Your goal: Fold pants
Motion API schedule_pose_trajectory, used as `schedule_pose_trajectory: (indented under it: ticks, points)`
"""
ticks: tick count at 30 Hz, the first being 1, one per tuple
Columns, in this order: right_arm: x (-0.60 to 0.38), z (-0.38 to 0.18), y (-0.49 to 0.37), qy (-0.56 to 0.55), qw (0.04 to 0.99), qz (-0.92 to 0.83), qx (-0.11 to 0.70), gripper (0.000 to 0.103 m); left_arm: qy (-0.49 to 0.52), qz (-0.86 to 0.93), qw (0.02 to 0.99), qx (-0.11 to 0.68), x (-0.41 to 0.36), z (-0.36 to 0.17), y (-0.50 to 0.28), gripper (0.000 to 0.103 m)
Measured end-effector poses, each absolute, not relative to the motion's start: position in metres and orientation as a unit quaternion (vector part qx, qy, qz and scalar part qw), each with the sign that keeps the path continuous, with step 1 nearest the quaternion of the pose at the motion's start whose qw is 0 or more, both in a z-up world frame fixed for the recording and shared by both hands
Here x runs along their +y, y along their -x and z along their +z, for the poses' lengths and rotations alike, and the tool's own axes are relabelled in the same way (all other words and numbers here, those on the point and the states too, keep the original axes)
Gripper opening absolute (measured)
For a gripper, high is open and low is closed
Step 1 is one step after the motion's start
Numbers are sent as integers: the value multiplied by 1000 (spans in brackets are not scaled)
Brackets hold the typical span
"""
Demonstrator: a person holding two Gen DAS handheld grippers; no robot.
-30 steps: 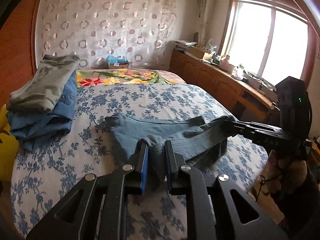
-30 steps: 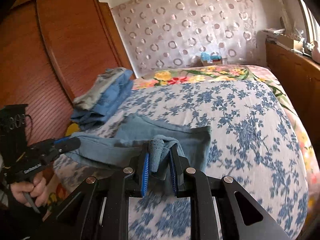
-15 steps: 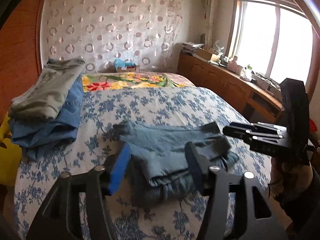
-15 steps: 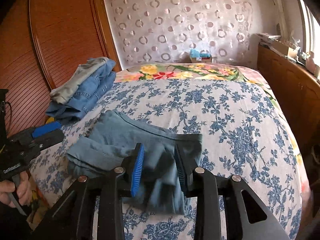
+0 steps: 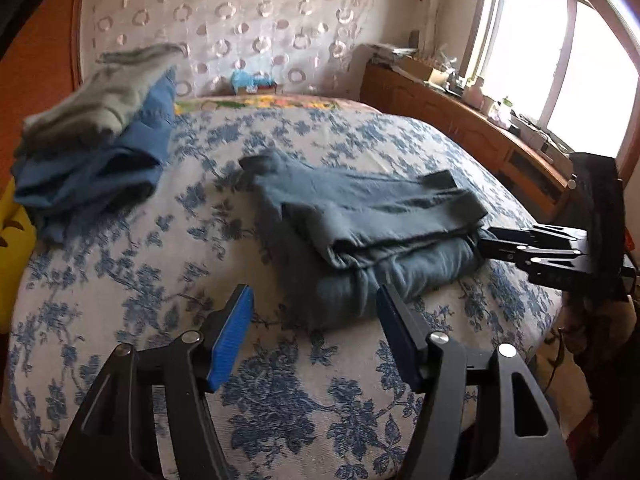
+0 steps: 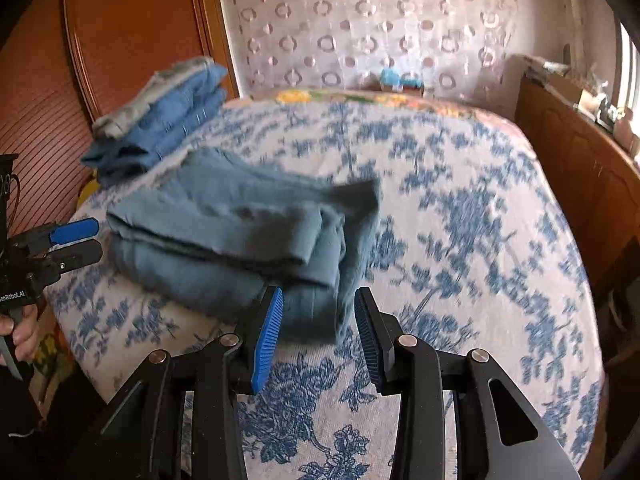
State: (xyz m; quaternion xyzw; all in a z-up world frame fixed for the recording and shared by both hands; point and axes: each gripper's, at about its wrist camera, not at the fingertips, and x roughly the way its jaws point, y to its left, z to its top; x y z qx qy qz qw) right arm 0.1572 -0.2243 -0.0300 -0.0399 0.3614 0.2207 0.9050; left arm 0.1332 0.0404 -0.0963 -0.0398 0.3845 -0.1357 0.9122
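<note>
Two grippers hover over the bed (image 5: pixel 120 240), each holding nothing; the left gripper (image 5: pixel 312 332) has its blue-padded jaws spread wide, just short of the near edge of the pants (image 5: pixel 360 216), and the right gripper (image 6: pixel 318 320) is likewise parted, its pads flanking the near corner of the cloth without pinching it. The pants (image 6: pixel 224 232) (a dull blue-grey pair) lie folded into a layered bundle on the blue-flowered bedspread (image 6: pixel 460 220), near the foot of the bed; in the left wrist view the right gripper (image 5: pixel 496 242) sits just beside the bundle's right end, while in the right wrist view the left gripper (image 6: pixel 76 242) sits just beside its left end. A stack of folded clothes (image 5: pixel 88 148) rests well apart, toward the wooden headboard side (image 6: pixel 132 28).
</note>
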Motion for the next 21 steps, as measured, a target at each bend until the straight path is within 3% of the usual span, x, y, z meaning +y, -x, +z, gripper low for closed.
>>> schedule_pose_trajectory:
  ticks: [6,13,16,17,18,19,21]
  points:
    - [-222,-32,-159,40,906,218,362,39,30,-140,907,395,33,-103,-139,51]
    - [-223,-37,-158,43,909,219,351,39,30,-135,906,400,33,-109,-144,49]
    - [-223,-39,-155,47,912,218,344,39,30,-144,904,401,32,-110,-145,35]
    - [-224,-39,-154,46,913,218,342,39,26,-148,903,402,30,-110,-144,22]
    - [-224,-40,-153,45,913,219,341,38,21,-147,905,400,28,-110,-144,15]
    - [-224,-40,-152,45,911,226,341,23,18,-147,906,396,27,-109,-142,13]
    - [-222,-40,-150,50,908,237,342,16,25,-153,908,390,27,-106,-139,10]
